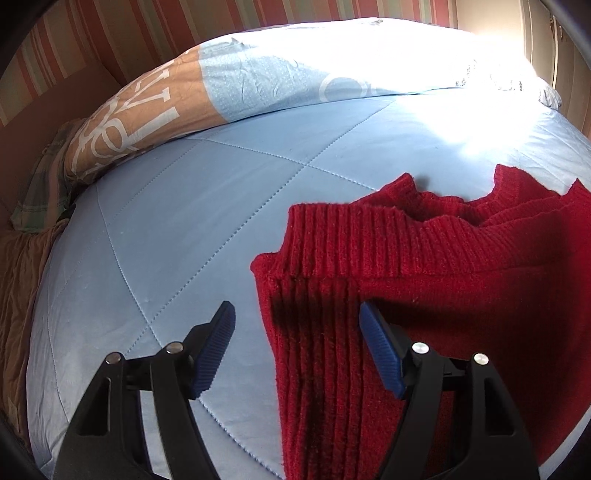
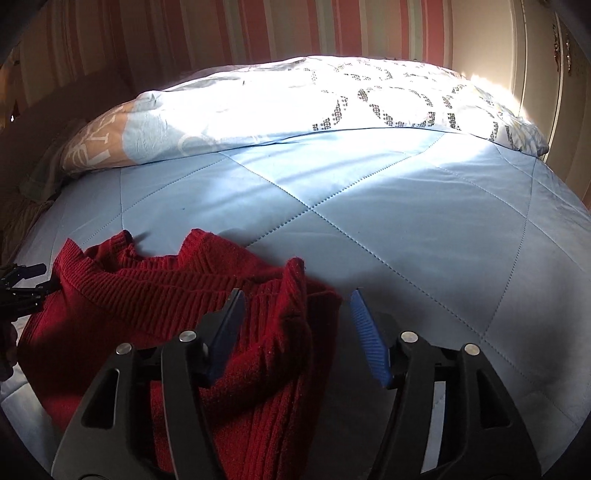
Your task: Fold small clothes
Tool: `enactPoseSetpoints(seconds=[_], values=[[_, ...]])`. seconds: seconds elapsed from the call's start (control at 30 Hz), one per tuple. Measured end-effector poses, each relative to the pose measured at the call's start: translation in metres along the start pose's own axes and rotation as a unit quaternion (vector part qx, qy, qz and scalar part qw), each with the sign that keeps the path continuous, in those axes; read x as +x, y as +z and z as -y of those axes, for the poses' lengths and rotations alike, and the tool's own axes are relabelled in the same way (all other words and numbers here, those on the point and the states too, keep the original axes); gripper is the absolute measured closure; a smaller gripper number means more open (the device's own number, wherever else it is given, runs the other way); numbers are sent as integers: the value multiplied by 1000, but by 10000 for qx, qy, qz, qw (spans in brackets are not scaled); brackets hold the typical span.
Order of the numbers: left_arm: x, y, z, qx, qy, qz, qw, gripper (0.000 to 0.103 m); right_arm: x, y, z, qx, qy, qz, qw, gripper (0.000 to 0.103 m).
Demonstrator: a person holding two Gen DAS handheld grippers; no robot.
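A red knitted sweater lies partly folded on the light blue quilted bedcover, its ribbed band turned over on top. My left gripper is open and straddles the sweater's left edge: one pad is over the bare quilt, the other over the knit. In the right wrist view the sweater fills the lower left, and a bunched, raised corner of it stands between the spread fingers of my right gripper, which is open. A gap shows beside the right pad. The left gripper's black frame shows at the sweater's far left edge.
A folded duvet with blue and orange print lies across the back of the bed, bright with sunlight at the right. A plaid cloth and brown fabric sit at the bed's left side. A striped wall rises behind.
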State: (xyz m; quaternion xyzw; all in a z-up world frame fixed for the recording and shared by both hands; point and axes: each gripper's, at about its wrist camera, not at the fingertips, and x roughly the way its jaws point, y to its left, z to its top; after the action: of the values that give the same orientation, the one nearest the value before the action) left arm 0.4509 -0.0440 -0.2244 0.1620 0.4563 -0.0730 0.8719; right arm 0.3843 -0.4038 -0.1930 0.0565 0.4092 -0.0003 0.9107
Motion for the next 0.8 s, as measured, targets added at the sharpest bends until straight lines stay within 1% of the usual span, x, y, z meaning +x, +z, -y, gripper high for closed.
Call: enactPoseSetpoints(seconds=[0.07,0.13,0.17,0.2,0.23,0.27,0.33,0.37,0.4,0.47,0.53,0.63,0.73,0.8], values=[[6,0,0,37,32,-97,9999,31,10,-2,0,-78,-14,-263,9996,42],[9,2,-3,-47,-51,-157,9999,31,19,-5,-1,-196,-96,-408,9989,43],[11,4,-5,-100,-146,-210,9996,33,22,-6,-1,-182,-48,-429,9989,49],[12,5,-7,-143,-274,-248,9992,45,24,-6,-1,-165,-21,-432,9989,53],[15,6,-8,-189,-522,-324,9979,58,26,-5,-3,-165,-2,-433,9989,53],[17,7,-8,-250,-643,-397,9968,82,27,-5,-4,-173,10,-435,9989,53],[18,9,-6,-246,-668,-433,9965,86,31,-5,-8,-184,40,-471,9987,59],[18,9,-4,-213,-657,-421,9967,88,34,-5,-9,-197,47,-509,9985,74],[16,9,-3,-204,-622,-375,9972,89,35,-5,-10,-224,20,-519,9984,88],[8,8,-4,-214,-527,-230,9981,90,31,-3,-13,-315,16,-356,9989,91],[-5,9,-8,-227,-401,-4,9989,90,19,1,-17,-373,45,-77,9993,92],[-18,13,-25,-472,-309,271,9980,90,8,10,-17,-391,27,294,9988,92],[-4,15,-42,-762,-413,144,9961,90,18,16,-13,-356,-16,260,9990,92],[18,10,-41,-833,-486,-116,9953,90,36,15,-10,-277,-28,26,9996,92]])
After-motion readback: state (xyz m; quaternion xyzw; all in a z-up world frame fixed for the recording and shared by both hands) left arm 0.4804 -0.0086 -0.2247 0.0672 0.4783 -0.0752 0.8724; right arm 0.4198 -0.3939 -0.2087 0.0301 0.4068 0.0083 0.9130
